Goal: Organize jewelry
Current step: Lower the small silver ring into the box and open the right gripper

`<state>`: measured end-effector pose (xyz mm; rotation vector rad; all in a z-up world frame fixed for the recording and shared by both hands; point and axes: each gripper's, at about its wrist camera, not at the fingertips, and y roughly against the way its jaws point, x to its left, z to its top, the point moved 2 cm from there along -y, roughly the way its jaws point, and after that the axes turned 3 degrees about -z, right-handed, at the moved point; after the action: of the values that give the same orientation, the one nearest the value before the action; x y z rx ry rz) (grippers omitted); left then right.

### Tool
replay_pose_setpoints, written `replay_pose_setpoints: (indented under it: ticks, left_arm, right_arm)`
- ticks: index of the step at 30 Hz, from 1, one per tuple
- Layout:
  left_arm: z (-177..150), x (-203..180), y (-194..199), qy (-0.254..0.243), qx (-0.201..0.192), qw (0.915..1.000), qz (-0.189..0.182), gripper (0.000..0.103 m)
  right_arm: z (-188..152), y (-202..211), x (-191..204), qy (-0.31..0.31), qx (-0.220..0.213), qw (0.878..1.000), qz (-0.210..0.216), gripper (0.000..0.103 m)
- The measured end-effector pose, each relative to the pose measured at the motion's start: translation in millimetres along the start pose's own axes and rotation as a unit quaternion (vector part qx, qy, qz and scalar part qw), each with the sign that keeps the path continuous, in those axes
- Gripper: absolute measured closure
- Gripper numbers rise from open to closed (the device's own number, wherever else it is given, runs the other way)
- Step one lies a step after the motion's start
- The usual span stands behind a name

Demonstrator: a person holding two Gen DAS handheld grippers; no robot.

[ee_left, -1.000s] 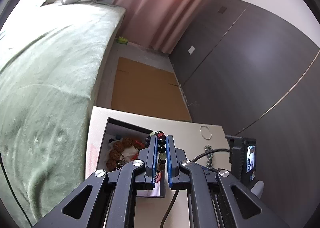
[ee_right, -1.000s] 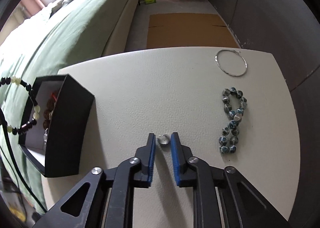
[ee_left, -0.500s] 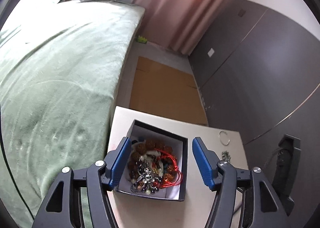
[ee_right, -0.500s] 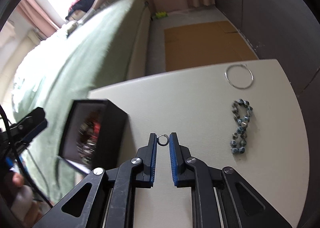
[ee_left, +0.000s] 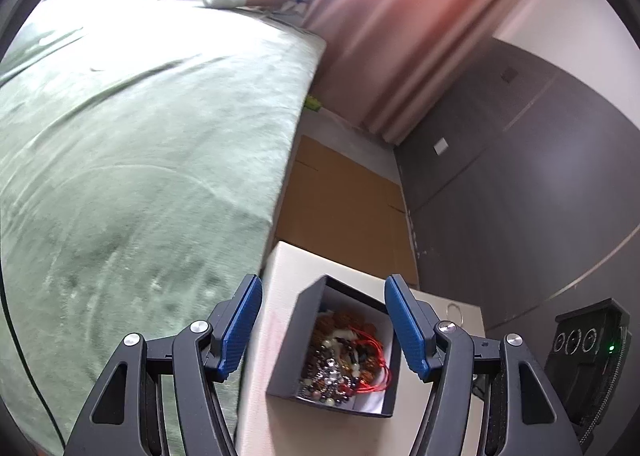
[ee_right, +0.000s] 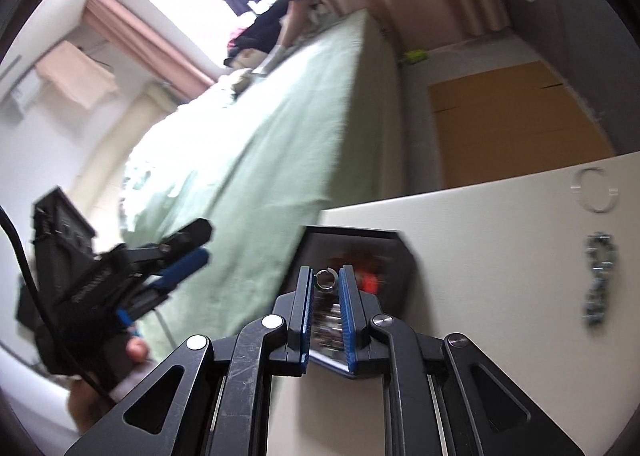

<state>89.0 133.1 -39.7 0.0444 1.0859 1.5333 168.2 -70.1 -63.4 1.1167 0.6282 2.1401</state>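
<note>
A black jewelry box (ee_left: 304, 340) full of beads and a red cord stands at the left edge of the white table (ee_left: 276, 396). My left gripper (ee_left: 323, 324) is open and empty, held above the box. My right gripper (ee_right: 326, 280) is shut on a small silver ring (ee_right: 325, 280) and holds it over the box (ee_right: 400, 268), which is blurred. A blue-grey bead bracelet (ee_right: 598, 280) and a thin silver hoop (ee_right: 596, 194) lie on the table's right side. The left gripper also shows in the right wrist view (ee_right: 176, 260), off the table's left edge.
A green-covered bed (ee_left: 132, 144) runs along the table's left side. Brown cardboard (ee_left: 344, 208) lies on the floor beyond the table. Dark cabinet doors (ee_left: 520, 196) stand to the right. The silver hoop also shows in the left wrist view (ee_left: 455, 312).
My left gripper opened, dropped the dark bead bracelet into the box and drew back upward. My right gripper closed on the ring, lifted it off the table and carried it left over the box.
</note>
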Motion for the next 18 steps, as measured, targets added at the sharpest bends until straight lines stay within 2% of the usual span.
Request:
replay_pose_setpoints:
  ticks: [1, 3, 5, 8, 13, 18]
  left_arm:
    - [0.9, 2.7, 1.3, 0.004, -0.001, 1.0000, 0.000, 0.038]
    - [1.9, 5.4, 2.7, 0.009, -0.001, 1.0000, -0.001, 0.038]
    - [1.5, 5.8, 1.8, 0.008, 0.001, 1.0000, -0.001, 0.038]
    - [-0.8, 1.9, -0.5, 0.004, 0.006, 1.0000, -0.003, 0.038]
    - [-7.8, -13.8, -8.1, -0.014, 0.014, 0.9997, -0.014, 0.038]
    - [-21.1, -42.9, -18.6, -0.058, 0.025, 0.9979, -0.013, 0.038]
  right_arm:
    - [-0.2, -2.6, 2.2, 0.000, 0.002, 1.000, 0.007, 0.087]
    - [0.7, -9.7, 4.2, -0.006, 0.013, 1.000, 0.008, 0.064]
    - [1.0, -7.2, 1.1, -0.013, 0.003, 1.000, -0.005, 0.055]
    - [2.4, 1.7, -7.9, -0.028, -0.001, 0.999, -0.016, 0.055]
    - [2.6, 29.1, -31.4, -0.051, -0.016, 0.997, -0.059, 0.054]
    - [3.5, 61.6, -59.0, -0.085, -0.030, 0.991, -0.094, 0.046]
